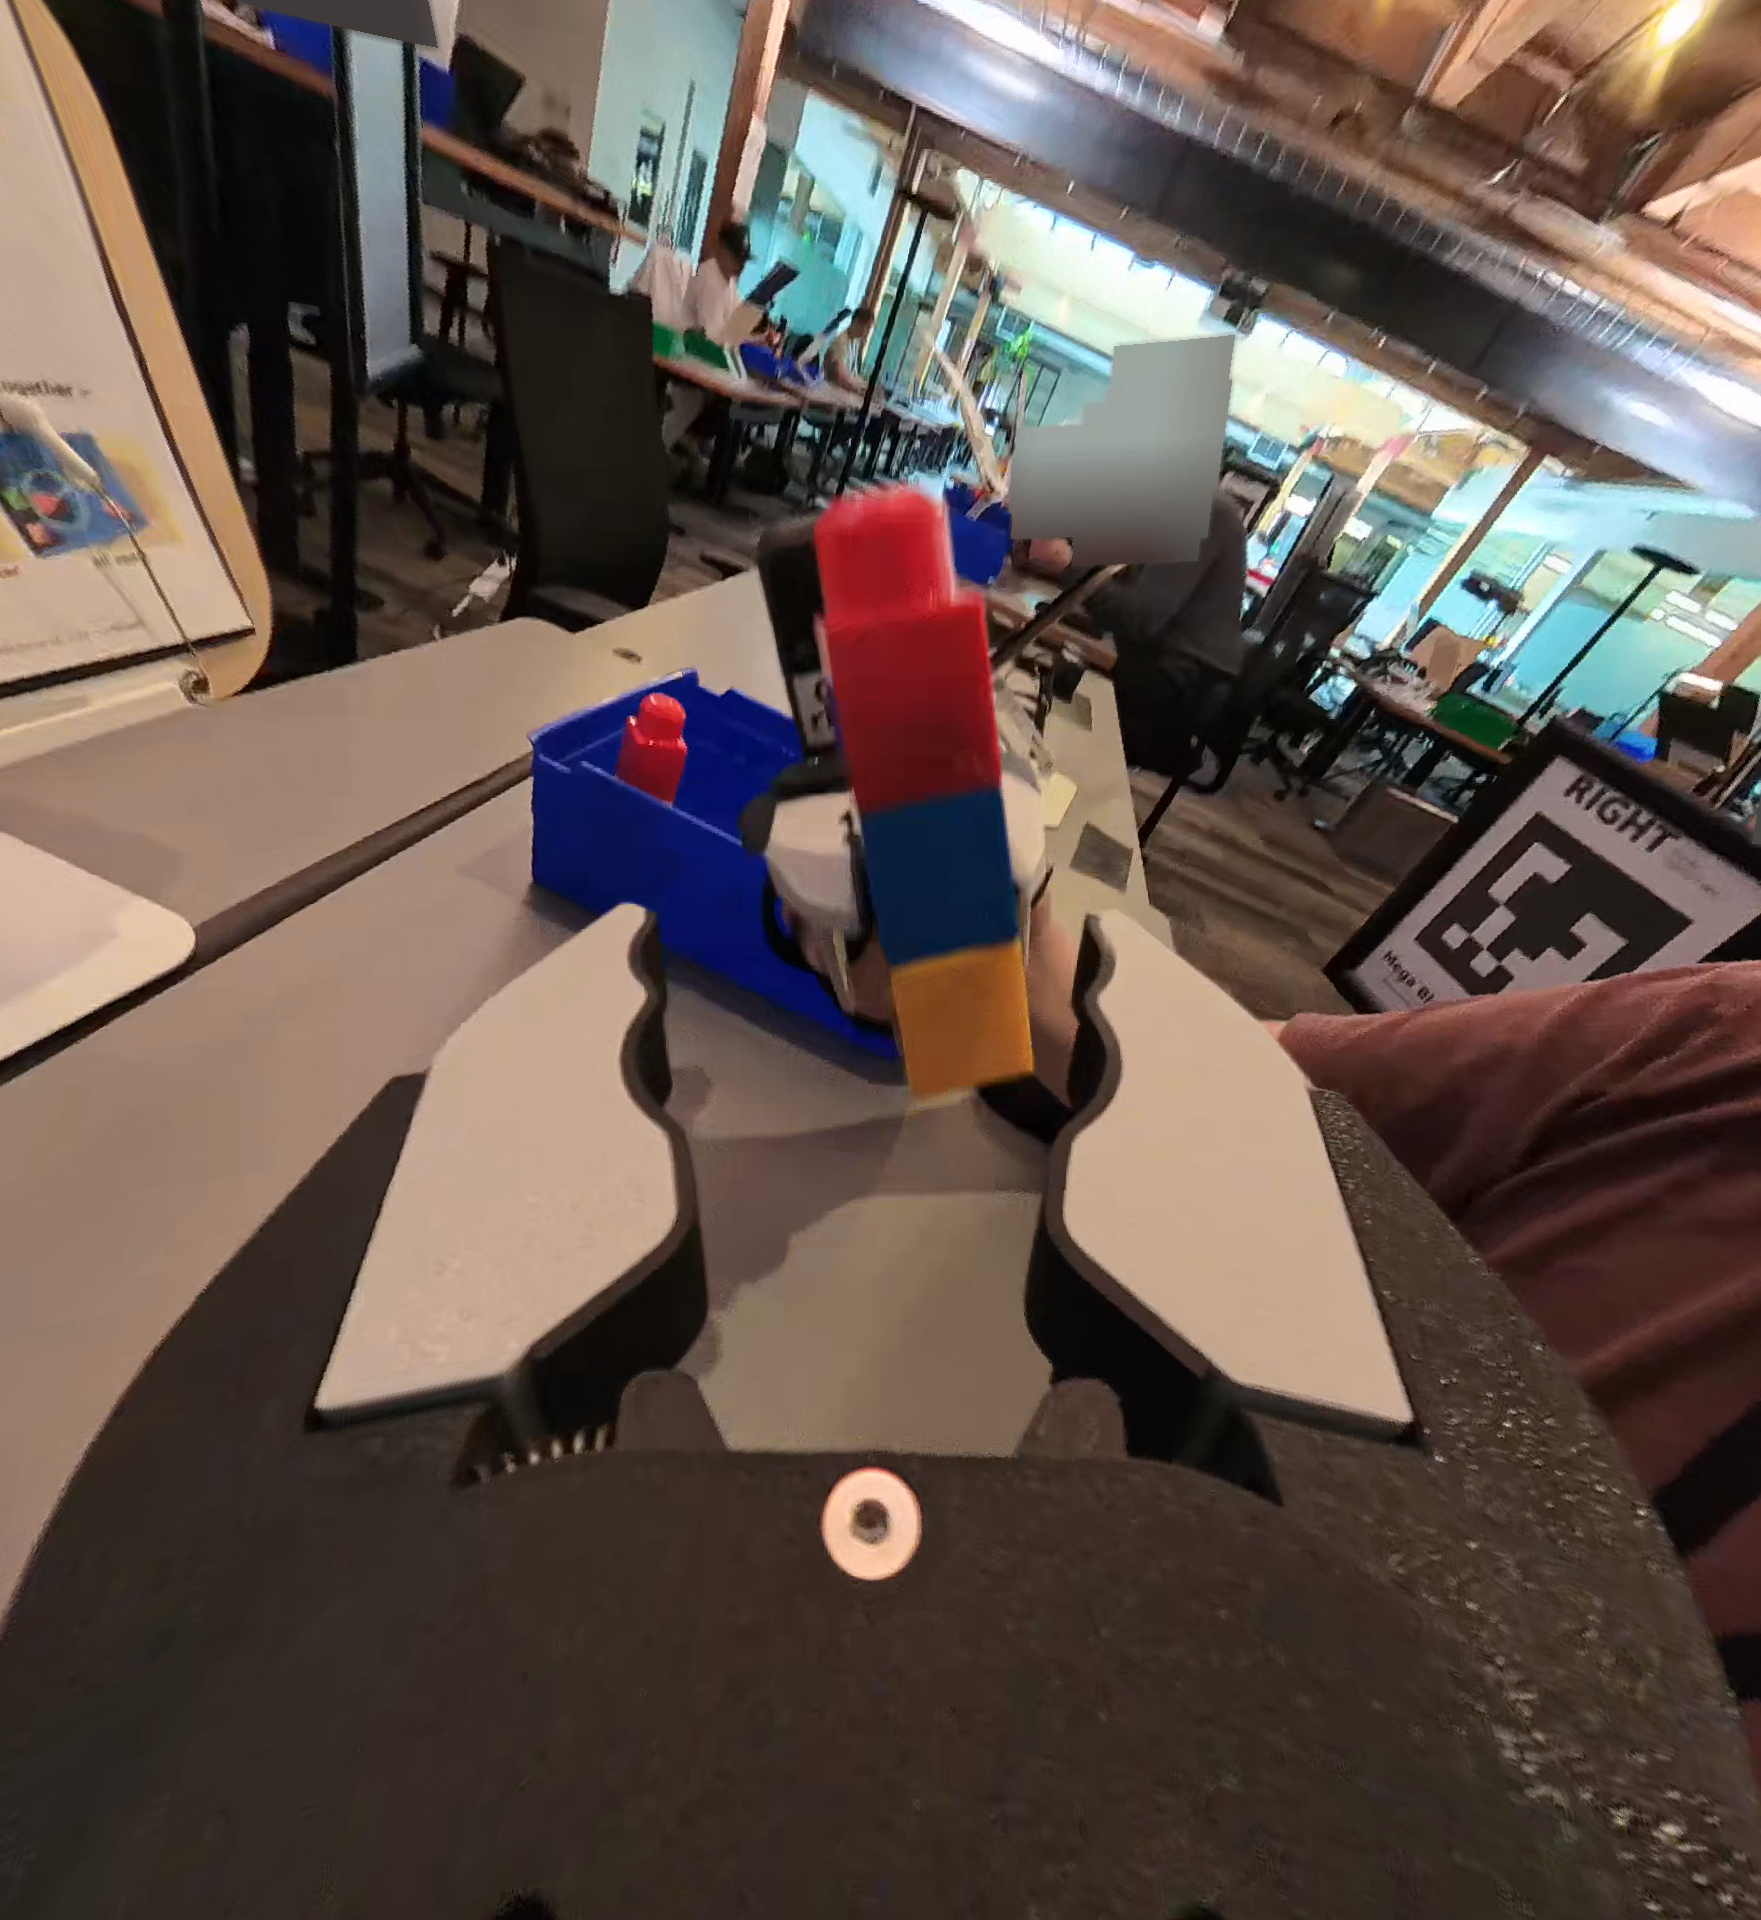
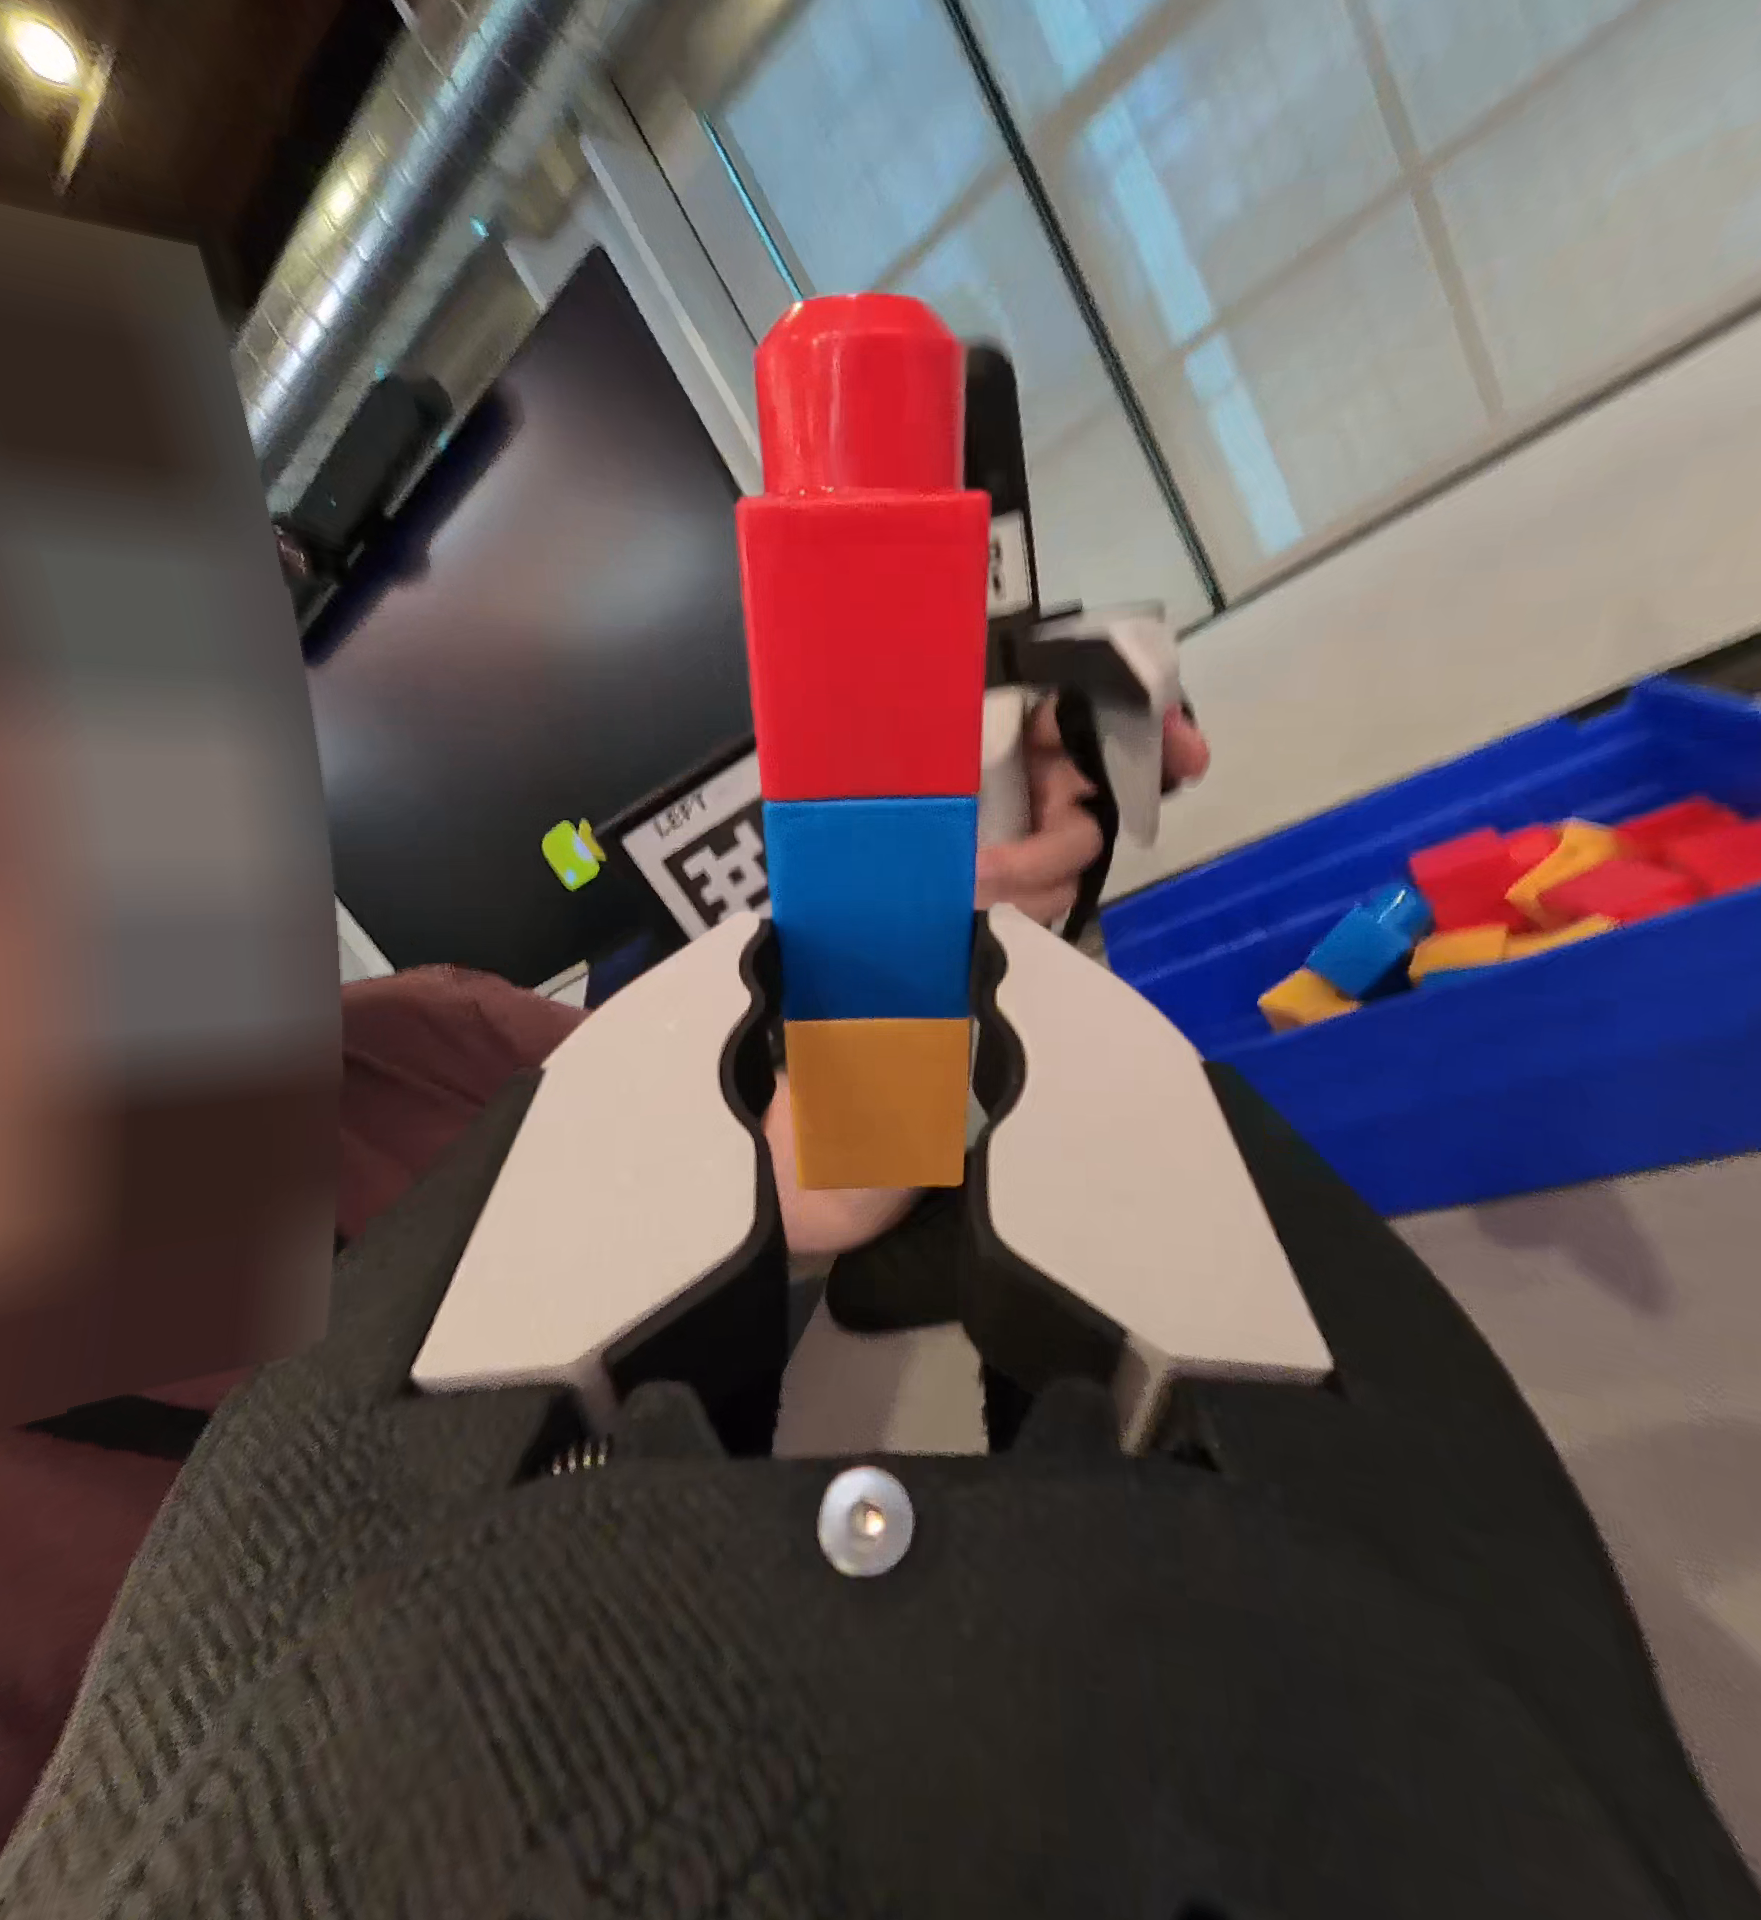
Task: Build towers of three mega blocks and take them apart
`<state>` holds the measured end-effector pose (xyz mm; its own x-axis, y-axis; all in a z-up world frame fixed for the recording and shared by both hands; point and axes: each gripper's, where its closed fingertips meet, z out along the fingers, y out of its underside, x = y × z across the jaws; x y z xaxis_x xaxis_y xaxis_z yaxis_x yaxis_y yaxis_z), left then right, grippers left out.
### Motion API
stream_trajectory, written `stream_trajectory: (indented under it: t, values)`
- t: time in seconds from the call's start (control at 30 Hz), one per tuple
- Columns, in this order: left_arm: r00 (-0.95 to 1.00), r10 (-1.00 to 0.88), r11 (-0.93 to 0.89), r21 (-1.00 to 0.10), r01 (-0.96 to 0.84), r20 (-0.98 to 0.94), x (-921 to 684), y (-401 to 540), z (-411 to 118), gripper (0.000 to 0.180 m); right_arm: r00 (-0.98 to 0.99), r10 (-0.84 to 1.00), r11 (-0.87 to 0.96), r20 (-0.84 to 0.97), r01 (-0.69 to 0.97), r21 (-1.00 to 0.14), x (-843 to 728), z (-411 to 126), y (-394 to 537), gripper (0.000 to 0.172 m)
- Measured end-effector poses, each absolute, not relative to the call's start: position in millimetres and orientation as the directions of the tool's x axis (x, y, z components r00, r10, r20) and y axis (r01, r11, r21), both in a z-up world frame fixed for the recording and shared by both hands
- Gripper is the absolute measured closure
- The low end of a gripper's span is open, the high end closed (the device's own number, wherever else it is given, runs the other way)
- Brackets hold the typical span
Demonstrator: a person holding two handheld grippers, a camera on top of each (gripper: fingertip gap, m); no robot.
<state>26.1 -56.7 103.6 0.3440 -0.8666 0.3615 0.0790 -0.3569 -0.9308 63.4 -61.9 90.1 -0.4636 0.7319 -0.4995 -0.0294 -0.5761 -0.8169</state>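
Table (image 1: 232,748) grey, blue bin (image 2: 1541,1081) on it, office behind.

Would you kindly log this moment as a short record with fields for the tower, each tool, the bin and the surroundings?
tower: red block on top, blue block in the middle, yellow block at the bottom, held in the air
right tool: fingers closed on the tower's blue block
left tool: fingers wide apart, gripping nothing; tower just beyond its tips
bin: blue, on the grey table, holding loose red, yellow and blue blocks
surroundings: framed marker card at the right in the left wrist view
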Motion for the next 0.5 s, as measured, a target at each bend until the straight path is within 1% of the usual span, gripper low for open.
stream_trajectory:
  t: [0.07, 0.13, 0.23, 0.3, 0.37, 0.43, 0.5]
  values:
    - [0.304, -0.872, -0.394, -0.919, 0.031, 0.384, 44, -62, 93, 0.102, -0.419, 0.771, -0.563, -0.479, -0.099, -0.820, 71, 98, -51, 0.136]
    - [0.261, -0.880, -0.416, -0.909, -0.025, 0.396, 66, -68, 81, 0.107, -0.374, 0.792, -0.562, -0.482, -0.142, -0.814, 76, 103, -42, 0.136]
    - [0.304, -0.881, -0.405, -0.910, -0.086, 0.363, 86, -63, 61, 0.112, -0.348, 0.801, -0.566, -0.487, -0.177, -0.805, 81, 109, -37, 0.136]
    - [0.290, -0.877, -0.416, -0.907, -0.063, 0.382, 94, -62, 59, 0.117, -0.315, 0.824, -0.538, -0.471, -0.171, -0.826, 79, 108, -39, 0.136]
    - [0.227, -0.872, -0.439, -0.898, 0.025, 0.433, 96, -63, 70, 0.122, -0.293, 0.844, -0.506, -0.449, -0.155, -0.849, 75, 106, -42, 0.136]
    - [0.172, -0.866, -0.456, -0.883, 0.113, 0.469, 92, -63, 82, 0.134, -0.296, 0.848, -0.493, -0.439, -0.138, -0.859, 72, 104, -46, 0.136]
    - [0.175, -0.866, -0.459, -0.883, 0.097, 0.469, 89, -62, 79, 0.141, -0.295, 0.848, -0.493, -0.439, -0.137, -0.859, 71, 104, -48, 0.136]
